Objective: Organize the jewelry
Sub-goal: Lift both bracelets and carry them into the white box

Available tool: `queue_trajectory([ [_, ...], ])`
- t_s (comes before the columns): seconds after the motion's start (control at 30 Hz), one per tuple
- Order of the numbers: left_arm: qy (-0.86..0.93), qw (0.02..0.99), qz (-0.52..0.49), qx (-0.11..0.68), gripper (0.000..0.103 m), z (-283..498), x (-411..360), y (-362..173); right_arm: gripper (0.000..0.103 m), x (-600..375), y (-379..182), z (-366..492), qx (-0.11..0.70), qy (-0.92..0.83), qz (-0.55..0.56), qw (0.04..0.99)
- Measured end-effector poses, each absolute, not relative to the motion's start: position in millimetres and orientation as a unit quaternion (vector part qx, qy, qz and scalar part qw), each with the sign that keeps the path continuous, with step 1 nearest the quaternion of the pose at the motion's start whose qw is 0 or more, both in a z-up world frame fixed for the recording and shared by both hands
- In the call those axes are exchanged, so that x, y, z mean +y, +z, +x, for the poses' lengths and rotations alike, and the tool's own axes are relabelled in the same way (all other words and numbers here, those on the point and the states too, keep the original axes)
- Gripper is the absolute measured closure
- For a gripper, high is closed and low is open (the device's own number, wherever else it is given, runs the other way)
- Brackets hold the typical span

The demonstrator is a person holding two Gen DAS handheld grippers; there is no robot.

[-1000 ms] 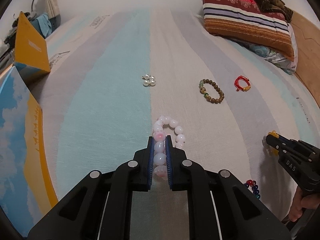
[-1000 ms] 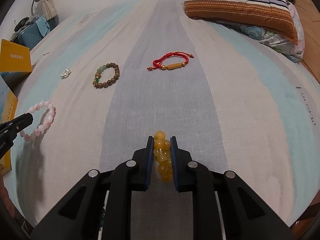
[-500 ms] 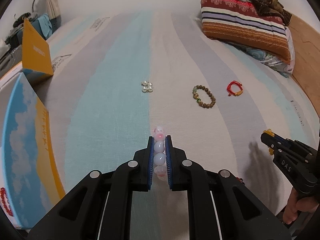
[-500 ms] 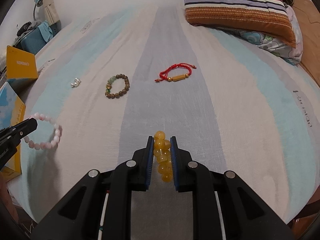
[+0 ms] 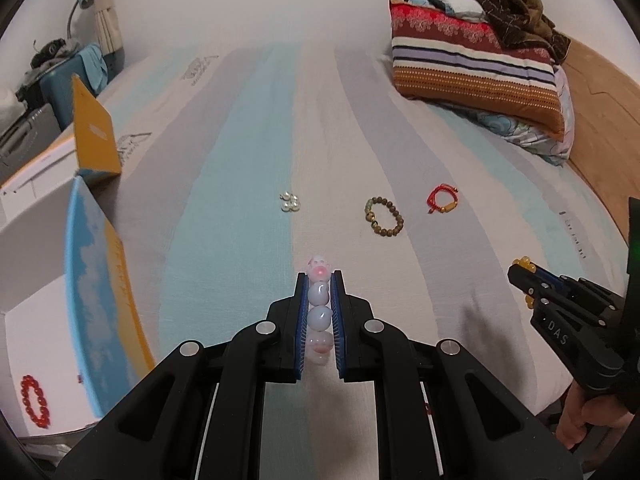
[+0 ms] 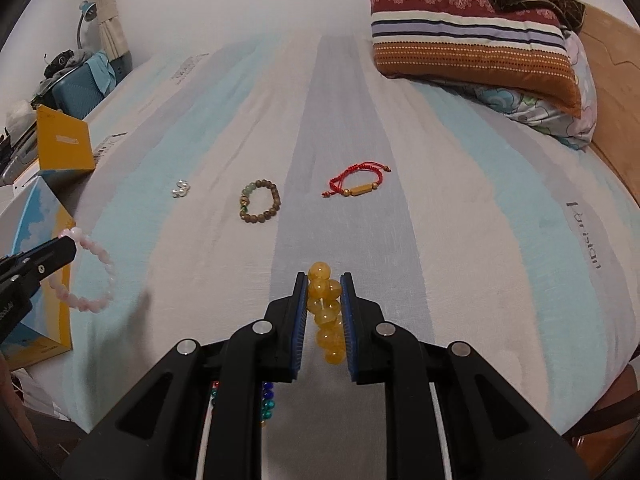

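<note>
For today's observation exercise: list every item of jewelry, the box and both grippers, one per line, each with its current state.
left gripper: shut on pink bracelet
pink bracelet: held, hanging above the bed
right gripper: shut on yellow bracelet
yellow bracelet: held
wooden bracelet: lying on bed
red cord bracelet: lying on bed
pearl cluster: lying on bed
box: open, red bracelet inside

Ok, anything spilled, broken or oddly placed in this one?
Nothing stands out. The pink bracelet and the yellow bracelet are each clamped whole; the pearls, wooden bracelet and red cord lie intact on the bed.
</note>
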State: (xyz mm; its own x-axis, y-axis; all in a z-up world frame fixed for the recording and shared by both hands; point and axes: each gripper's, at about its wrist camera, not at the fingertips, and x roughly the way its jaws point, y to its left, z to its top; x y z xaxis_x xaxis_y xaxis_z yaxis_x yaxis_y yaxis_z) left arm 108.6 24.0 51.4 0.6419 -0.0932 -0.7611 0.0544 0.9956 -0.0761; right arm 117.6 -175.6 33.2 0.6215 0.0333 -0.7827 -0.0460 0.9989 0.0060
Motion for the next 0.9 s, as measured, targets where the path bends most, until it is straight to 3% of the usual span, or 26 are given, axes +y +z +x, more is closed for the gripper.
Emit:
queue_trajectory([
  [0.9,0.018,0.930,-0.027,0.366,0.093,40,89,134,0.087,-70,97,90,0.417,0.088,-0.029,0.904],
])
